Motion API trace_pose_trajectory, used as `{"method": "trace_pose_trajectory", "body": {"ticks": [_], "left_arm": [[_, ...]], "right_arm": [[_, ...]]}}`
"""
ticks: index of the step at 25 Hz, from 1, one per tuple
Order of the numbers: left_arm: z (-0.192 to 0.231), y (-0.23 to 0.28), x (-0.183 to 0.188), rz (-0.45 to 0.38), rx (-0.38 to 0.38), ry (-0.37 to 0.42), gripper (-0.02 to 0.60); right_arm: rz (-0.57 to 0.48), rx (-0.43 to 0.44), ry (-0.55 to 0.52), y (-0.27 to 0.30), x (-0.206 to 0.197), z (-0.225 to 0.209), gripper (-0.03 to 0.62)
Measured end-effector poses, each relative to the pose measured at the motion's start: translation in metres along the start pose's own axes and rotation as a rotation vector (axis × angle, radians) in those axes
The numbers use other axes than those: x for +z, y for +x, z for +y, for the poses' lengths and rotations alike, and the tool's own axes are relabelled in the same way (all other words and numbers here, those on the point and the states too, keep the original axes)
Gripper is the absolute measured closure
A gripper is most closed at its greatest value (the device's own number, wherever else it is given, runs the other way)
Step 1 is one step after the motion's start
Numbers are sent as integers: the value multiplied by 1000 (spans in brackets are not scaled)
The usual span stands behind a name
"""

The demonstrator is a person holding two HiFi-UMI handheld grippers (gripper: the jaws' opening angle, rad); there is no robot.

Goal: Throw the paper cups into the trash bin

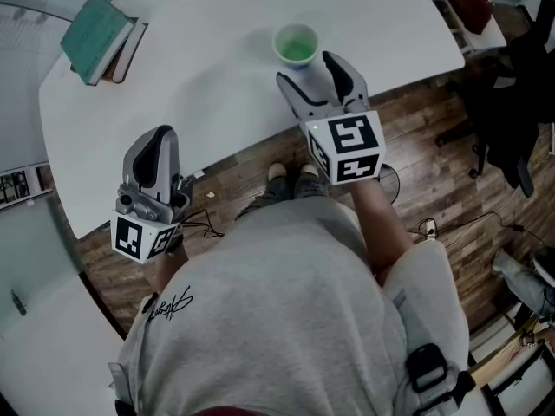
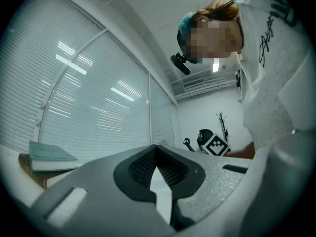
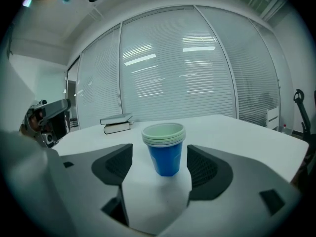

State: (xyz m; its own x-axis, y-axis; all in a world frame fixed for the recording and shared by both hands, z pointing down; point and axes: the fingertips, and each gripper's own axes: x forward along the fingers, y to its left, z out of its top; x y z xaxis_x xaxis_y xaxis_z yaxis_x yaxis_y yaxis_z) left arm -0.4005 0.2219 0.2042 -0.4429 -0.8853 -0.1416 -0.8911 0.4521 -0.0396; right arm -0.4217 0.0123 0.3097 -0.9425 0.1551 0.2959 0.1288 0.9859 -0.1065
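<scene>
I see from the head view a white desk [image 1: 217,85] over a wooden floor [image 1: 434,154], with my two handheld grippers reaching from the near edge. The paper cups [image 1: 297,43], a nested stack that is blue outside and pale green inside, stand upright on the desk near its near edge, toward the right end. My right gripper [image 1: 310,68] points at them with its jaws spread wide. In the right gripper view the cups sit in the gap at the jaw tips, with clear space on both sides and neither pad touching them. My left gripper [image 1: 159,146] hovers at the near edge toward the left end, well apart from the cups. In the left gripper view its jaws are pressed together at the tips with nothing between them. Two stacked books [image 1: 100,29], the top one teal, lie at the far left corner.
</scene>
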Motion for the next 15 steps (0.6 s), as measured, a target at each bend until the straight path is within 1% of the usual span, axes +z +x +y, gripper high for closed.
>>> {"method": "trace_pose_trajectory", "body": {"ticks": [8,12,15], "left_arm": [[12,0,6,-7,19,11,578],[15,2,4,-1,23,9,578],[16,4,2,-4,19,2,578]], "right_arm": [[9,-19,4,13,-2,-1,272],[1,-42,8,17,-1,-3,270],[2,-66,-9,19,-4,-4,269]]}}
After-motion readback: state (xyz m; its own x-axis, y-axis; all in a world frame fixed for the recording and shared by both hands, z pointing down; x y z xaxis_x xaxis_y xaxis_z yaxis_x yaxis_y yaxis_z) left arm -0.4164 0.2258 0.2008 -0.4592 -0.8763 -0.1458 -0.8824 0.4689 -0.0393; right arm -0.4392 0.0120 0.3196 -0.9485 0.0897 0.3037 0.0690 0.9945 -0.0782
